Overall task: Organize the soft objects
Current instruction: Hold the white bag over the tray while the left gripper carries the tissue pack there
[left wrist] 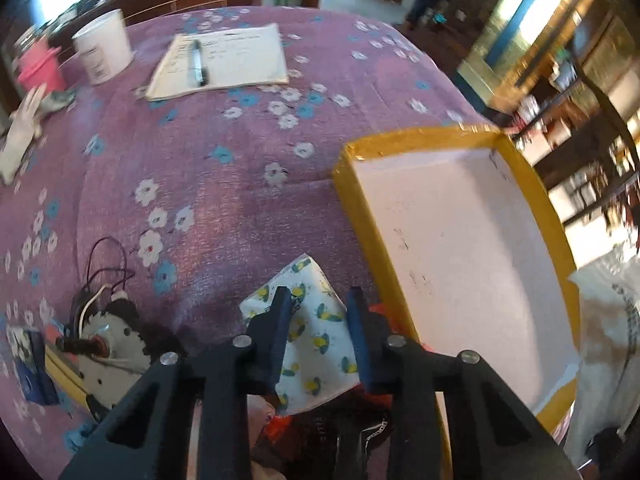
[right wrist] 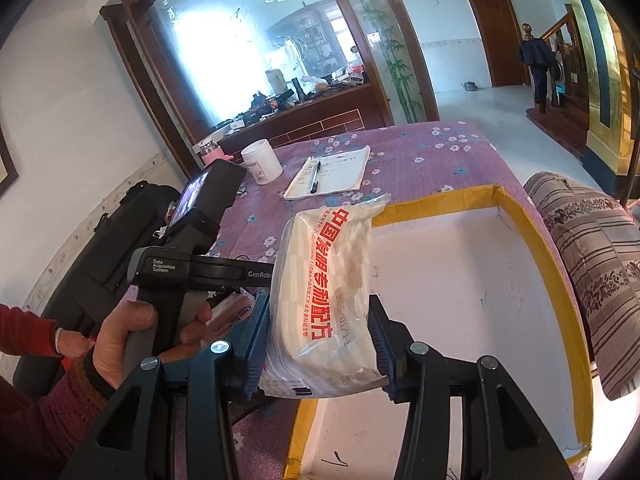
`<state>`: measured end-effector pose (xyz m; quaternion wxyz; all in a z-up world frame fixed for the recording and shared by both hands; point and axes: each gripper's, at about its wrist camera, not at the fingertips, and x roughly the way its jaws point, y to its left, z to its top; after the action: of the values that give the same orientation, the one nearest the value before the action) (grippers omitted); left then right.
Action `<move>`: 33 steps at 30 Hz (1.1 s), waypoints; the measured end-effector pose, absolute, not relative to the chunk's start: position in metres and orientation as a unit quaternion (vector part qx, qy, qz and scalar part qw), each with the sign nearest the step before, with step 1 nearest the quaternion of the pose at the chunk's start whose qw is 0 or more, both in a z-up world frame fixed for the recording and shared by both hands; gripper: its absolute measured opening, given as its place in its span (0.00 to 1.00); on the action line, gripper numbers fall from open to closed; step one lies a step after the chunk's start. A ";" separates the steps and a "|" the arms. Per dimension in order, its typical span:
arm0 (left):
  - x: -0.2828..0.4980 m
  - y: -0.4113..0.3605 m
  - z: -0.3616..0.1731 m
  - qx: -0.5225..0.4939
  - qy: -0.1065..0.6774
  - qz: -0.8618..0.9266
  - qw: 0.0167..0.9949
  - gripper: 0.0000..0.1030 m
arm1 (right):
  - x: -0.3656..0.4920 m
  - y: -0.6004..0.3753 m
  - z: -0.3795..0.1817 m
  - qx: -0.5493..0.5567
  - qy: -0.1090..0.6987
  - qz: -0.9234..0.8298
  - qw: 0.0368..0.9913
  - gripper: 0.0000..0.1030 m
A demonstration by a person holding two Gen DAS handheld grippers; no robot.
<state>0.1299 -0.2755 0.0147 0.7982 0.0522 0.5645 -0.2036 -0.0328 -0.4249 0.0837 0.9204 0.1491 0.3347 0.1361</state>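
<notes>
From the left wrist, the left gripper (left wrist: 320, 308) shows a gap between its fingers over a folded white cloth printed with yellow lemons (left wrist: 310, 332); whether the pads pinch it is hard to tell. Beside it lies the yellow-rimmed white box (left wrist: 416, 138).

From the right wrist, the right gripper (right wrist: 318, 334) is clenched on a white plastic-wrapped pack with red lettering (right wrist: 324, 292), above the box's near edge. Only here the person's left hand (right wrist: 132, 344) appears.

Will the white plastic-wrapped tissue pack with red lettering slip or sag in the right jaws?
The white plastic-wrapped tissue pack probably squashes: its sides dent where the right gripper clamps it. The glossy film looks slippery. Its upper end stands unsupported, so it seems light.
</notes>
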 end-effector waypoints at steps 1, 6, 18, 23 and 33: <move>0.130 -0.281 0.014 0.073 0.566 -0.208 0.794 0.27 | -0.032 -0.425 0.083 0.151 0.335 0.136 0.920 0.48; 0.128 -0.278 0.010 0.105 0.579 -0.192 0.785 0.71 | -0.034 -0.428 0.081 0.156 0.334 0.136 0.919 0.49; 0.134 -0.274 -0.004 0.128 0.579 -0.182 0.785 0.51 | -0.038 -0.426 0.080 0.163 0.331 0.141 0.919 0.49; 0.131 -0.265 0.004 0.101 0.574 -0.189 0.790 0.50 | -0.042 -0.428 0.080 0.163 0.330 0.137 0.920 0.49; 0.109 -0.281 0.052 0.092 0.529 -0.227 0.812 0.50 | -0.029 -0.439 0.079 0.162 0.335 0.111 0.921 0.49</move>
<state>0.1093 -0.2809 0.0522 0.8121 0.0921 0.5294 -0.2275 -0.0293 -0.4387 0.0792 0.9214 0.1620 0.3351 0.1114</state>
